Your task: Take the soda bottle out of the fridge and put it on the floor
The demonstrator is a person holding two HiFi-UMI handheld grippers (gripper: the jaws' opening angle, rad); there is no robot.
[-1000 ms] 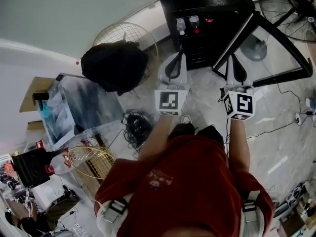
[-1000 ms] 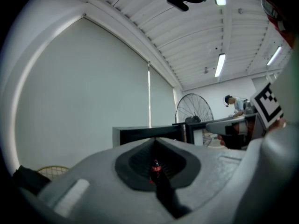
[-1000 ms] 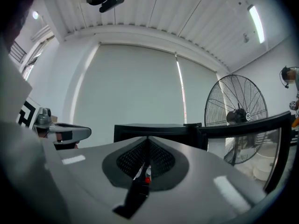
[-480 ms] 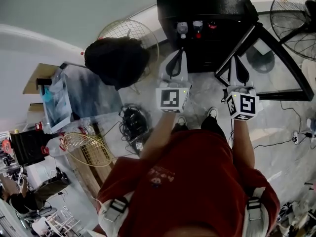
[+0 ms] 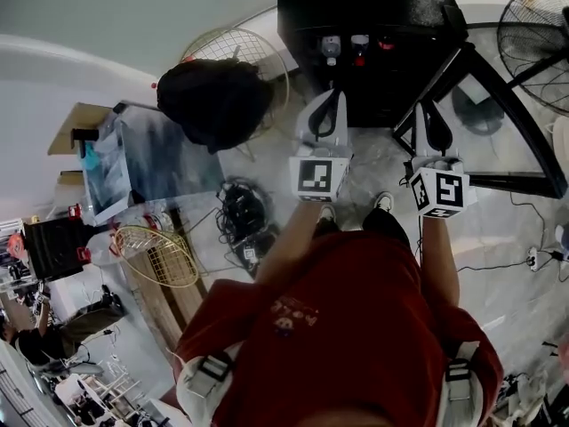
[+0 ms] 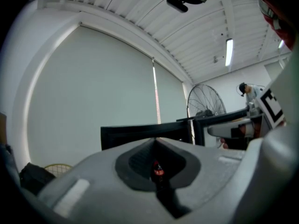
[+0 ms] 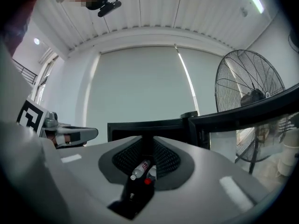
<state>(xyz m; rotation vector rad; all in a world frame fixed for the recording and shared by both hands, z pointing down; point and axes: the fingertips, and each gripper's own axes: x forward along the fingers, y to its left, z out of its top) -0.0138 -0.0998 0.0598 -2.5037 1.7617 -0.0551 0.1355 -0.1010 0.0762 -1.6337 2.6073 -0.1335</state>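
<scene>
Standing inside the black fridge [image 5: 356,7], the soda bottle [image 6: 157,170] is noted in the left gripper view as a dark bottle with a red label, far off and untouched; beside it in the same compartment a clear bottle [image 7: 139,168] with a white cap is seen leaning; which item in the head view's row of bottles is the soda cannot be settled with certainty; the fridge door [image 5: 498,105] is found swung open to the right, so access is judged unobstructed; the step in hand is judged to be the approach, with the task barely begun; the next move is judged to call for one gripper being carried forward and lower into the compartment, its jaws widened enough to pass round the bottle's body, then closed before withdrawal and lowering to the floor [image 5: 373,167]; care would be needed not to knock the neighbouring bottle; the left gripper [image 5: 331,96] is recorded with jaws together at the tips and nothing held; the right gripper [image 5: 425,107] is recorded with jaws parted only a little, having just been opening, with nothing between them but the distant bottles seen through the gap; both grippers are held level and side by side, short of the fridge and pointed at its opening, with forearms extended ahead of the person standing before it.
</scene>
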